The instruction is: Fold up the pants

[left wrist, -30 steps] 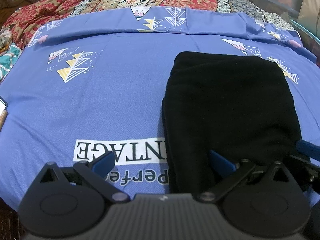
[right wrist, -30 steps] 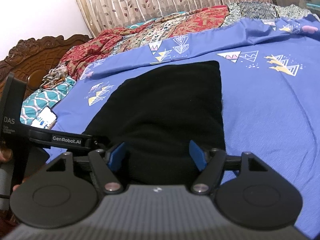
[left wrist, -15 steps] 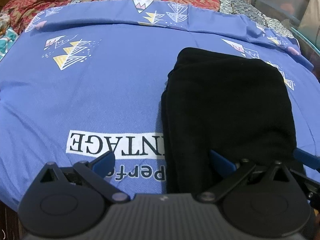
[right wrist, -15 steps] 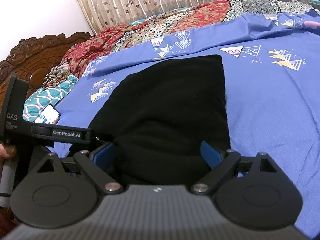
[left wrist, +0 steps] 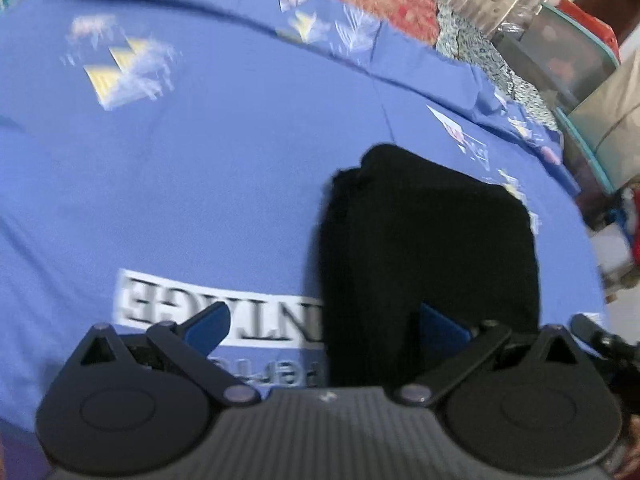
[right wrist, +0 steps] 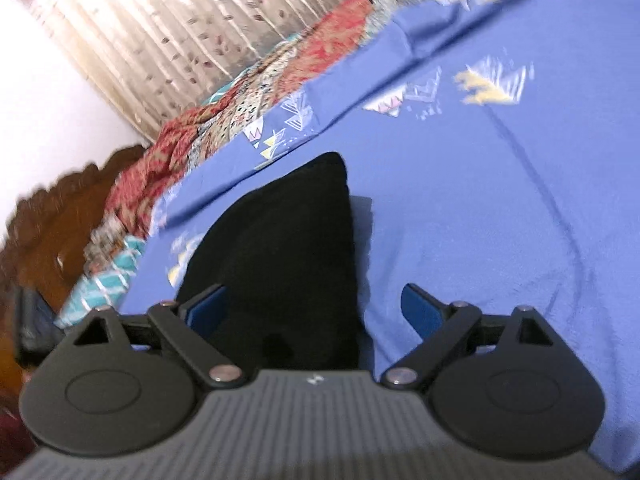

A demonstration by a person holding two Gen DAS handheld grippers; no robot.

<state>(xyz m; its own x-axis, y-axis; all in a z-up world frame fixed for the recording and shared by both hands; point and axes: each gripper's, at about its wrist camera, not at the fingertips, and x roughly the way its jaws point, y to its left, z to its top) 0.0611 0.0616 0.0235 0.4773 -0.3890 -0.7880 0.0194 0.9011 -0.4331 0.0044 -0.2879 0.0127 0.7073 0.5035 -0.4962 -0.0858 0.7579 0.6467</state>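
You have one legible print, on the blue sheet, lower left of the left wrist frame: a white band with dark capitals, upside down to you and blurred. You can read "NTAGE"; the pants cover the rest of the word. Below it, a second inverted line of white lettering is partly hidden by your left gripper, illegible. Right wrist frame: nothing readable.

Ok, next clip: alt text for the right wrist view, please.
Folded black pants lie on a blue patterned bedsheet, just ahead of the open right tongs, which hold nothing. The frame is tilted and motion-blurred, with a red patterned blanket, curtains and a carved wooden headboard behind.
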